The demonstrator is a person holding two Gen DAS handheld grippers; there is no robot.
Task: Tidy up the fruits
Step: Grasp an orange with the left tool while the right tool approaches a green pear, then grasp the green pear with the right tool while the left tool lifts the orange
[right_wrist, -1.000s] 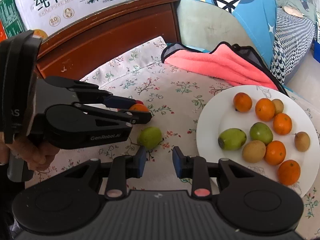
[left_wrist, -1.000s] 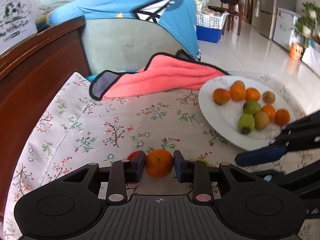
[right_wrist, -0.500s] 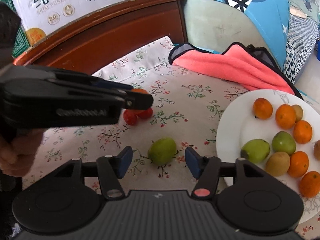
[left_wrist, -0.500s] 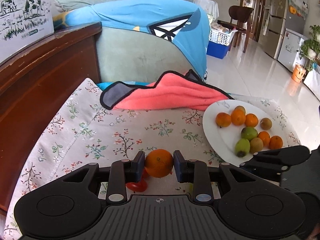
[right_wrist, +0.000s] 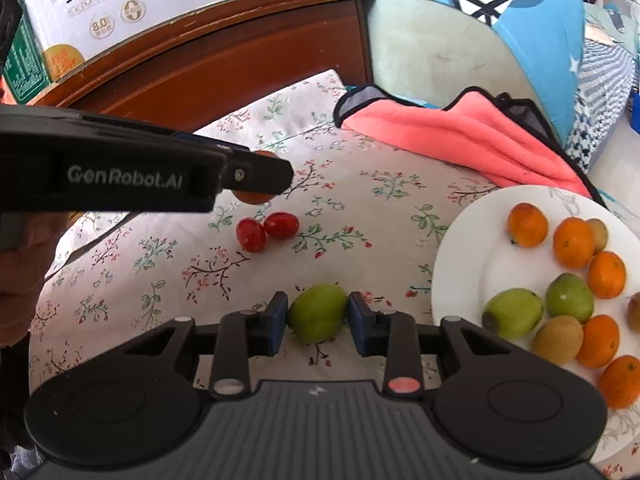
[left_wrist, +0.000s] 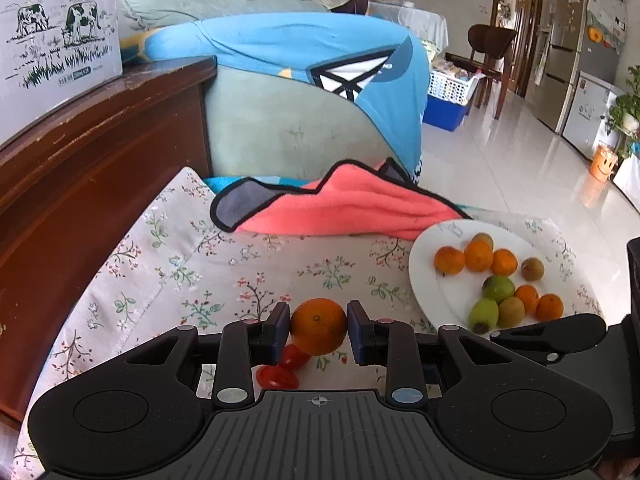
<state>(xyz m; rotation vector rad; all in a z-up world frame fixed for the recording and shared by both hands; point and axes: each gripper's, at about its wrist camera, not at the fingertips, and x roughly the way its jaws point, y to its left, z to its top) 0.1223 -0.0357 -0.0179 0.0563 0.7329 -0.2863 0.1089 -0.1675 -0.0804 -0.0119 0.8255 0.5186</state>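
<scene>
My left gripper (left_wrist: pixel 318 332) is shut on an orange (left_wrist: pixel 318 331) and holds it above the floral cloth; it also shows in the right wrist view (right_wrist: pixel 256 178). Two cherry tomatoes (right_wrist: pixel 267 231) lie on the cloth below it, also seen in the left wrist view (left_wrist: pixel 285 368). My right gripper (right_wrist: pixel 318 324) has its pads on both sides of a green fruit (right_wrist: pixel 317 312) that rests on the cloth; the pads look to be touching it. A white plate (right_wrist: pixel 456 260) at the right holds several oranges, green fruits and kiwis. The plate also shows in the left wrist view (left_wrist: pixel 424 276).
A pink towel (right_wrist: pixel 460 136) lies at the back of the floral cloth (right_wrist: pixel 380 200). A dark wooden headboard (left_wrist: pixel 80 160) runs along the left, with a milk carton box (right_wrist: pixel 152 4) on top. A blue-covered cushion (left_wrist: pixel 304 112) stands behind the towel.
My left gripper has lifted the orange up off the cloth, uncovering the two cherry tomatoes. My right gripper has opened, moved forward around the green fruit and closed in on it.
</scene>
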